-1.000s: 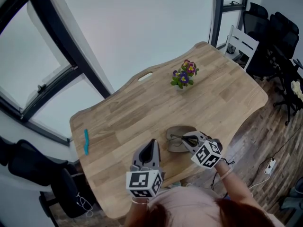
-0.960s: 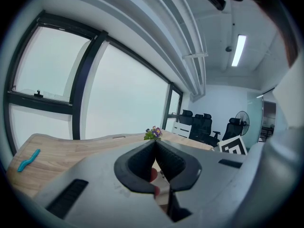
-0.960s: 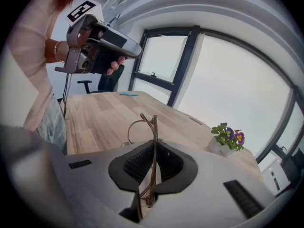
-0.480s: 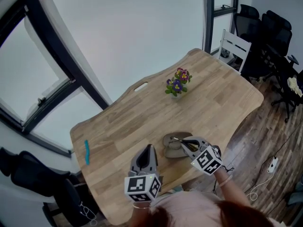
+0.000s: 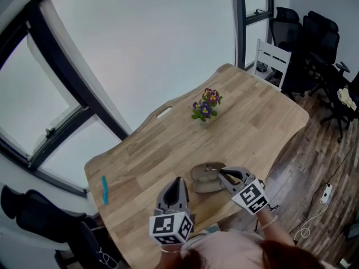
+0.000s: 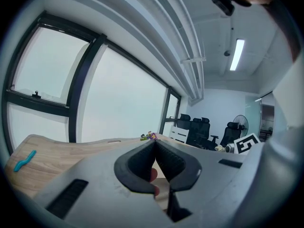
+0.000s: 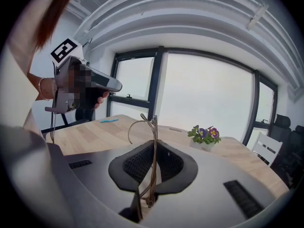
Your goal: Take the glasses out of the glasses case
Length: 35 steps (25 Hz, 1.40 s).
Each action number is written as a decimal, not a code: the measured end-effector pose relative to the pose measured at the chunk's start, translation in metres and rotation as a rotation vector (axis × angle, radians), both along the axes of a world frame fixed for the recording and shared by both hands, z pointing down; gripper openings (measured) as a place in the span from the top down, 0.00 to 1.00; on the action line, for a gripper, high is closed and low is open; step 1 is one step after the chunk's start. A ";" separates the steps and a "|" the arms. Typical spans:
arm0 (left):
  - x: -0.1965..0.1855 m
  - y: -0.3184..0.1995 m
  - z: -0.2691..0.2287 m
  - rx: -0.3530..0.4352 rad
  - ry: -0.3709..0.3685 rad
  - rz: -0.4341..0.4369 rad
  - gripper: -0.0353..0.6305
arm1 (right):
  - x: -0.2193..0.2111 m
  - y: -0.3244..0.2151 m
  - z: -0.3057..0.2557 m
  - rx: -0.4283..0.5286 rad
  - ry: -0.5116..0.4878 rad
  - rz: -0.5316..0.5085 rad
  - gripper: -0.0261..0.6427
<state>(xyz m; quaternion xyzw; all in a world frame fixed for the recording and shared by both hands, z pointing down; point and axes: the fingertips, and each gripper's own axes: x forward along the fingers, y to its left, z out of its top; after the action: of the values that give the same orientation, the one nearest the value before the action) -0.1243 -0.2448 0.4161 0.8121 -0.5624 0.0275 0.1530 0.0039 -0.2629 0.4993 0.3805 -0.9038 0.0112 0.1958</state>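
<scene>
Left gripper at bottom centre of the head view, held over the near table edge. Its own view shows the jaws pressed together with nothing between them.

Right gripper at lower right of centre, pointing up-left. Its own view shows the jaws clamped on the glasses: thin metal frame standing upright between the pads, one lens ring sticking out past the tips to the left. The left gripper shows at upper left of that view, in a hand.

Glasses case lies open on the table, just left of the right gripper's tips, which overlap its right edge in the head view. Cannot tell whether the glasses touch the case.

Teal strip lies near the table's left edge, well apart from the case. Flower pot stands upright further up the table, centre frame.

Beyond the table's far end: white chair, then black office chairs at upper right. Big windows fill the upper left.
</scene>
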 end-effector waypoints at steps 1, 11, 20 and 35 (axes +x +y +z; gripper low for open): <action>0.002 0.001 -0.001 0.001 0.000 0.003 0.94 | 0.003 0.001 -0.003 0.002 -0.016 0.012 0.94; 0.011 0.006 -0.010 0.015 -0.004 0.025 0.94 | 0.029 0.011 -0.030 0.014 -0.154 0.113 0.94; 0.021 0.014 -0.014 0.023 -0.002 0.043 0.94 | 0.044 0.019 -0.054 0.048 -0.234 0.153 0.94; 0.032 0.035 -0.021 0.039 -0.006 0.049 0.94 | 0.057 0.042 -0.074 0.106 -0.230 0.163 0.94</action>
<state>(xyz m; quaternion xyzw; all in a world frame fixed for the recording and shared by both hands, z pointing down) -0.0918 -0.2097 0.3953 0.8284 -0.5433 0.0228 0.1346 0.0606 -0.2207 0.4250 0.4588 -0.8856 0.0230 0.0689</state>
